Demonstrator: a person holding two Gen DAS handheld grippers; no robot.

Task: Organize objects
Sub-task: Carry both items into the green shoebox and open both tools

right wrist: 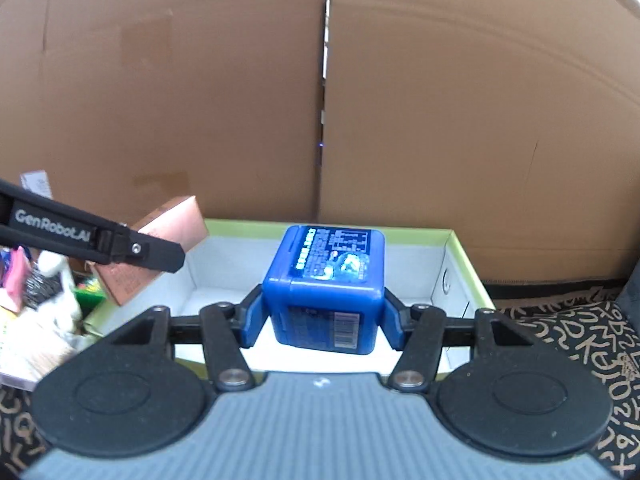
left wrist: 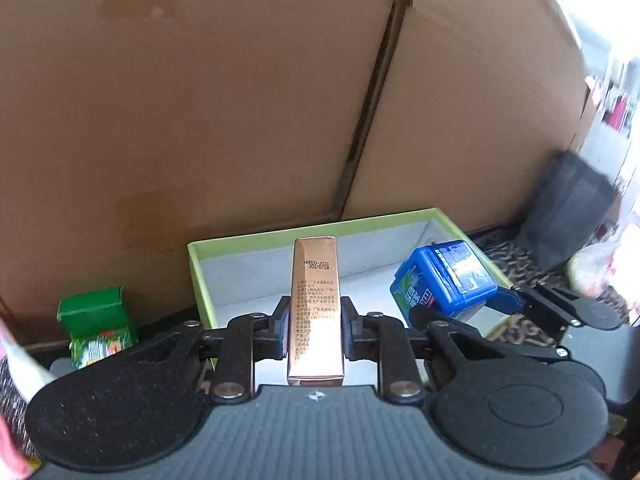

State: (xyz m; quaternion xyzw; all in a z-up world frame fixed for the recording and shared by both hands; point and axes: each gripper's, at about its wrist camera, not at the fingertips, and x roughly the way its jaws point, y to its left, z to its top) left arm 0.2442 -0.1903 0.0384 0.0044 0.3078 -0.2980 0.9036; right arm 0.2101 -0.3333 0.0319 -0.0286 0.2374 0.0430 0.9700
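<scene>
My left gripper (left wrist: 315, 330) is shut on a long copper-coloured carton (left wrist: 315, 304) and holds it over the near edge of a green-rimmed open box (left wrist: 280, 237) with a white inside. My right gripper (right wrist: 324, 316) is shut on a blue plastic cube-shaped container (right wrist: 326, 284) and holds it above the same box (right wrist: 466, 264). In the left wrist view the blue container (left wrist: 444, 278) hangs over the box's right side in the right gripper (left wrist: 460, 312). In the right wrist view the copper carton (right wrist: 164, 248) and left gripper finger (right wrist: 120, 240) are at the left.
Large brown cardboard sheets (left wrist: 200, 100) stand right behind the box. A green packet (left wrist: 98, 326) lies left of the box. A black bag (left wrist: 568, 216) stands at the right. A dark patterned cloth (right wrist: 568, 332) covers the surface. Mixed clutter (right wrist: 44, 300) lies at the left.
</scene>
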